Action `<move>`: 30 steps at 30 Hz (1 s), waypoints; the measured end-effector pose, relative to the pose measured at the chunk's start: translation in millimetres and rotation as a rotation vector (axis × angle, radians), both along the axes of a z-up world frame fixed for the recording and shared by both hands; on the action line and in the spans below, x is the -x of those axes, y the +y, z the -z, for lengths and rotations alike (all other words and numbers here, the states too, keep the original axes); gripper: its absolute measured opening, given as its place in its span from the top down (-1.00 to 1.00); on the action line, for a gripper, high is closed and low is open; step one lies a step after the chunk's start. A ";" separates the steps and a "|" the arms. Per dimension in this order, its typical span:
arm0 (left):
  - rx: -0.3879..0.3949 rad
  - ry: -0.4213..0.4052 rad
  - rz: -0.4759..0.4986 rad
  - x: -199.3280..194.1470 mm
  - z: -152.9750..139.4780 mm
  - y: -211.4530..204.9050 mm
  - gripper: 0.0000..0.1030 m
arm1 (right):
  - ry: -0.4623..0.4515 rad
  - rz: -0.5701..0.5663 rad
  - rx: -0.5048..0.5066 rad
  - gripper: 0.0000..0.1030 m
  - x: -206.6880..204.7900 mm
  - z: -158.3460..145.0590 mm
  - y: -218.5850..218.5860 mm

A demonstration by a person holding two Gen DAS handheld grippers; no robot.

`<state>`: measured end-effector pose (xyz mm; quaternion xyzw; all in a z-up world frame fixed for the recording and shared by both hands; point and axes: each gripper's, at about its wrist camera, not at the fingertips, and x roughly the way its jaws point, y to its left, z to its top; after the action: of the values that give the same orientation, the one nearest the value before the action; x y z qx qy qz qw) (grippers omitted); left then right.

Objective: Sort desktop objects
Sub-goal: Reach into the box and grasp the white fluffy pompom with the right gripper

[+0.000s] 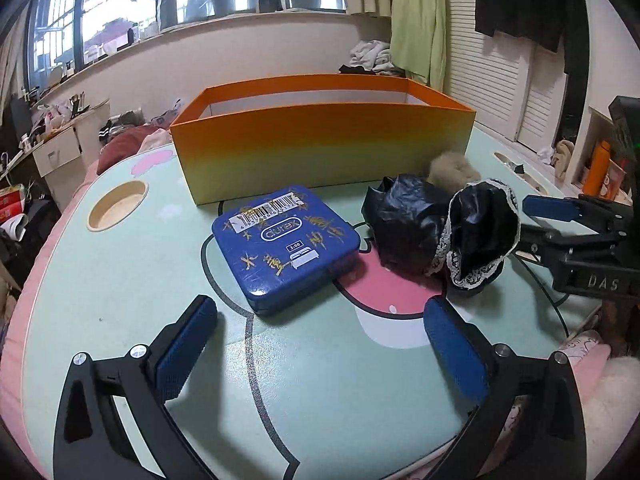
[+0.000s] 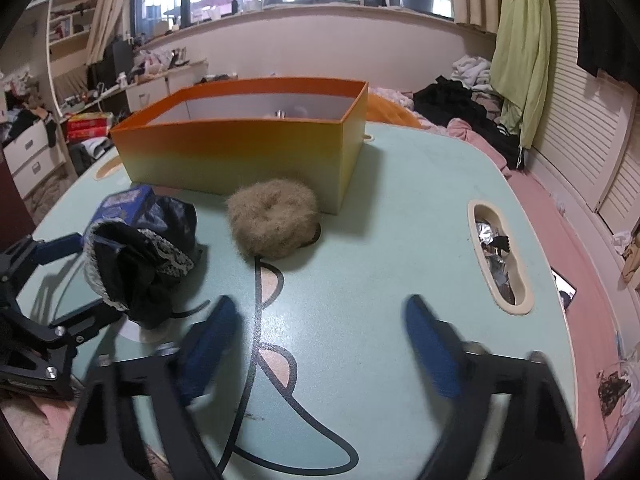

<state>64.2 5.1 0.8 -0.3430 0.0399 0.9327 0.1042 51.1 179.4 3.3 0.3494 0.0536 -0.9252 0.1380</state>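
Table (image 1: 120,280): tin (image 1: 286,240), black cloth (image 1: 440,228), scrunchie (image 2: 274,224) before box (image 1: 320,152).
Left gripper (image 1: 320,344): wide, empty.
Right gripper (image 2: 320,344): apart, empty.

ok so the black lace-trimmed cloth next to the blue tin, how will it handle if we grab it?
The black cloth lies crumpled in loose folds, so it is probably floppy and will sag or unfold when lifted. It looks thin, so likely very light. Its glossy surface may slip between pads; pushing it would probably bunch it up toward the blue tin rather than slide it whole.
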 end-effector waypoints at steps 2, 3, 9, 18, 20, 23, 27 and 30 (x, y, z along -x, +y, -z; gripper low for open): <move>0.000 0.001 0.000 -0.7 -0.3 -0.8 -0.99 | 0.008 0.001 0.012 -0.34 -1.5 -1.8 1.6; 0.000 0.000 0.001 0.9 0.2 -0.8 -0.99 | 0.015 -0.002 0.021 -0.31 -2.6 -3.1 2.4; 0.000 0.000 0.002 0.8 2.1 0.1 -0.99 | 0.097 -0.036 0.130 -0.23 -4.3 -40.7 15.1; 0.001 0.002 0.006 0.0 1.8 -0.1 -0.99 | -0.146 -0.169 0.314 0.37 107.1 -107.8 -37.4; 0.001 0.003 0.007 -0.3 1.6 0.7 -0.99 | -0.286 -0.162 0.308 0.28 143.0 -94.1 -59.8; 0.000 0.003 0.008 0.5 1.5 3.4 -0.99 | -0.378 -0.132 0.163 0.28 173.8 -66.4 -89.3; -0.001 0.006 0.011 2.1 1.5 5.4 -0.99 | -0.296 -0.044 -0.098 0.27 187.6 -41.7 -111.6; -0.001 0.005 0.012 3.2 1.3 6.0 -0.99 | -0.341 -0.108 -0.145 0.39 192.1 -23.7 -127.3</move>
<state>61.0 11.1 -0.5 -0.3402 0.0418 0.9330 0.1098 -140.9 52.1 27.0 0.5069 0.1146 -0.8375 0.1689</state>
